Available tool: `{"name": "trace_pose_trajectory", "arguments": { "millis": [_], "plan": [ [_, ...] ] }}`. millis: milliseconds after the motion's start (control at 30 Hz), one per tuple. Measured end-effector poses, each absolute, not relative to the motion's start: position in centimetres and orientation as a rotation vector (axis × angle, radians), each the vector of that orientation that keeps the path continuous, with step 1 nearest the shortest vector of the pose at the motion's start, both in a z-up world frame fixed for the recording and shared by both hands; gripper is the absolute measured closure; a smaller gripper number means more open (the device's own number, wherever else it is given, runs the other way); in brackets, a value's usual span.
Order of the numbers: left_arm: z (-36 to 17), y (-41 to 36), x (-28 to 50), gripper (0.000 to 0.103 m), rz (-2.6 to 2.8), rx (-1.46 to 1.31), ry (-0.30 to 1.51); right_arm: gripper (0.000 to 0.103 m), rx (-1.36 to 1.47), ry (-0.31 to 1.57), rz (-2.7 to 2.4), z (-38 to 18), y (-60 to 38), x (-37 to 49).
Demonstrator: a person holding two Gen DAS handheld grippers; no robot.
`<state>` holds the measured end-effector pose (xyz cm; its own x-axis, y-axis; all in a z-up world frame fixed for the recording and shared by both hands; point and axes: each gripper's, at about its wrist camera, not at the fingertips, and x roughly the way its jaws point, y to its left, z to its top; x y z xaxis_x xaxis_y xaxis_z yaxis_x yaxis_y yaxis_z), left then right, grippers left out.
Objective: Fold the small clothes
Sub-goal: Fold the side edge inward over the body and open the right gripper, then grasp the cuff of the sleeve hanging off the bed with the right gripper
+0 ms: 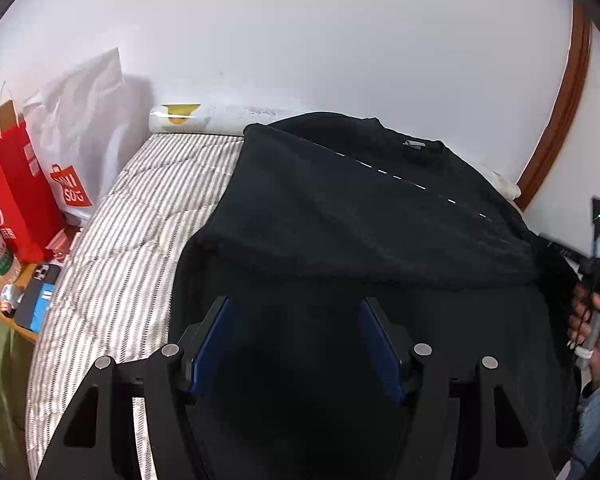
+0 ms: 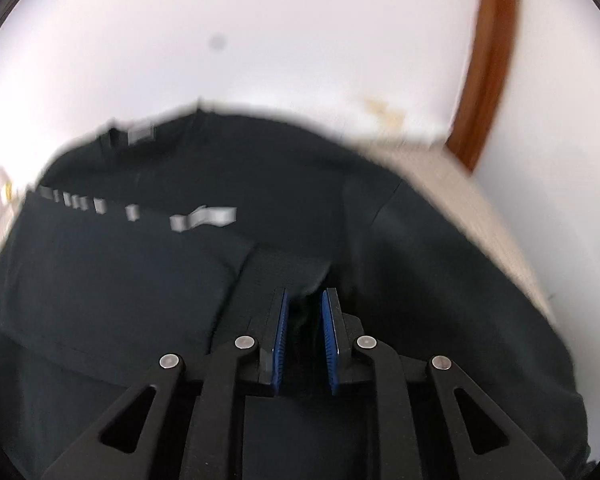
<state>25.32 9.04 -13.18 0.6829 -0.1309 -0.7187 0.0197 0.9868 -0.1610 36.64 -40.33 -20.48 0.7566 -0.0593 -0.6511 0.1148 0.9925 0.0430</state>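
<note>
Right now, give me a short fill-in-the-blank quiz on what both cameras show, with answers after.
1. The shirt is ____ in colour.
2. The right gripper is shut on a fold of the ____.
3. The left gripper has its jaws ____.
4. The bedcover has a ____ pattern.
Answers: black; shirt; open; striped

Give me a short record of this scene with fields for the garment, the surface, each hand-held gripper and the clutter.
garment: black shirt, one side folded over, lying on the bed
surface: striped bedding
left hand-held gripper: open, above the shirt
right hand-held gripper: pinching a fold of the shirt
clutter: red paper bag, white shopping bag
</note>
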Motion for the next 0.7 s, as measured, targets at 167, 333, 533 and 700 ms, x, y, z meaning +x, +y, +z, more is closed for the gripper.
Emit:
{"name": "trace_pose_trajectory", "arguments": {
  "millis": [167, 333, 533, 700],
  "plan": [
    [-13.0, 8.9, 25.2, 0.040, -0.084, -0.151, 0.814, 0.079, 0.074, 0.644, 0.000, -18.5, -39.0, 37.2],
    [-12.7, 8.6, 24.9, 0.040, -0.086, -0.140, 0.813, 0.082, 0.027, 0.777, -0.016, -22.6, -37.7, 40.0],
    [-12.0, 7.6, 25.2, 0.040, -0.094, -0.134, 0.804, 0.078, 0.086, 0.788, -0.016, -22.6, -38.9, 38.9],
    [-11.5, 5.7, 24.8, 0.037, -0.141, -0.152, 0.807, 0.052, 0.106, 0.708, 0.024, -19.9, -40.4, 32.3]
  ]
}}
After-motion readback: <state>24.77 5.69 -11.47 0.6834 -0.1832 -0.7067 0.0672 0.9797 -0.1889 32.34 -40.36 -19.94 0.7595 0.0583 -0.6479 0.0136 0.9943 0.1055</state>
